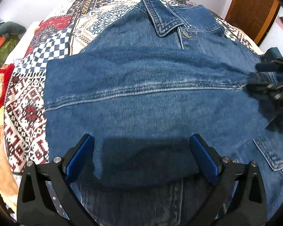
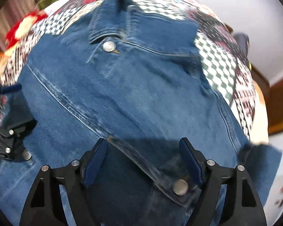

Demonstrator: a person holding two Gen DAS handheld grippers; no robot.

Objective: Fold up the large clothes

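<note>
A blue denim jacket (image 1: 141, 86) lies spread on a patterned bedspread (image 1: 28, 101), with its collar (image 1: 160, 17) at the far end. One sleeve is folded across the body. My left gripper (image 1: 143, 150) hovers open over the near part of the denim, nothing between its blue pads (image 1: 81, 156). My right gripper (image 2: 143, 160) is open too. The sleeve cuff (image 2: 151, 167) with its metal button (image 2: 180, 187) lies loose between the spread fingers. Each gripper shows in the other's view: the right gripper (image 1: 254, 77) at the right edge, the left gripper (image 2: 15, 107) at the left edge.
The jacket's collar button (image 2: 109, 46) and a chest pocket flap (image 1: 273, 150) face up. Red and green cloth items (image 1: 0, 56) lie beside the bed on the left. A brown wooden door (image 1: 251, 7) and white wall stand beyond the far right corner.
</note>
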